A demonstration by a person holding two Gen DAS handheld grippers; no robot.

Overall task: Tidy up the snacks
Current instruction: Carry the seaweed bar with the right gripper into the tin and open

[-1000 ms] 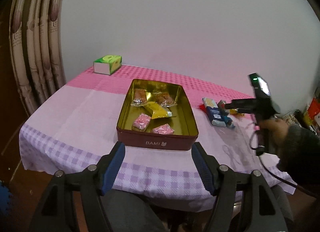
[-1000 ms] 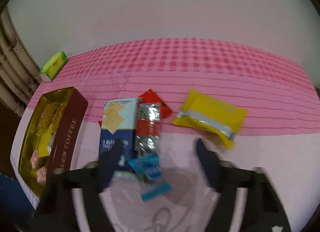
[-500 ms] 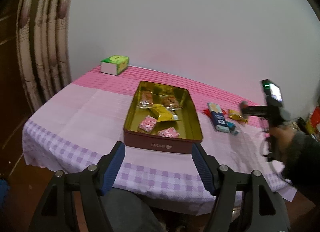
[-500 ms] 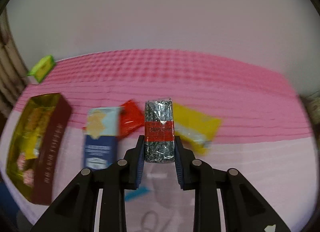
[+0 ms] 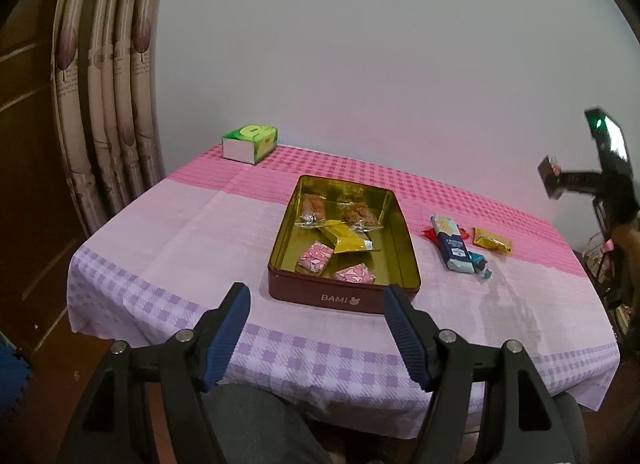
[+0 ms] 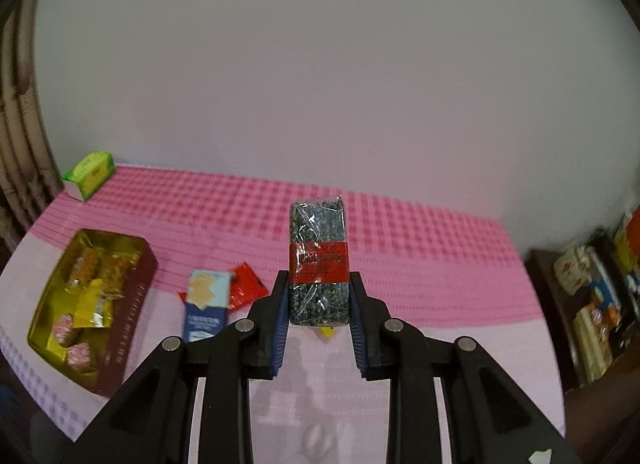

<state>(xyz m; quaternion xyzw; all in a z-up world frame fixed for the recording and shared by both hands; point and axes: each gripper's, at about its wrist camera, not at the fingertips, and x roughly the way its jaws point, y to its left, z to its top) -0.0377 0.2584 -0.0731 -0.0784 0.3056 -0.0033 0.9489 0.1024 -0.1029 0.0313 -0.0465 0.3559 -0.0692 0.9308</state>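
Observation:
My right gripper (image 6: 319, 296) is shut on a dark speckled snack bar with a red band (image 6: 318, 248), held in the air above the table; it also shows at the far right of the left wrist view (image 5: 552, 177). The open gold tin (image 5: 404, 236) (image 6: 136, 304) holds several wrapped snacks. To its right on the cloth lie a blue cracker pack (image 5: 451, 250) (image 6: 206, 304), a red packet (image 6: 246, 290), a small blue wrapper (image 5: 480, 262) and a yellow packet (image 5: 492, 242). My left gripper (image 5: 316, 324) is open and empty, in front of the tin near the table's front edge.
A green tissue box (image 5: 250, 141) (image 6: 90, 173) stands at the table's far left corner. Curtains (image 5: 108, 103) hang left of the table. A shelf with goods (image 6: 596, 296) stands to the right. The table (image 5: 180, 232) has a pink and lilac checked cloth.
My right gripper closed on the speckled bar, lifted it off the table and pulled back to the right. My left gripper drew back from the tin, staying open.

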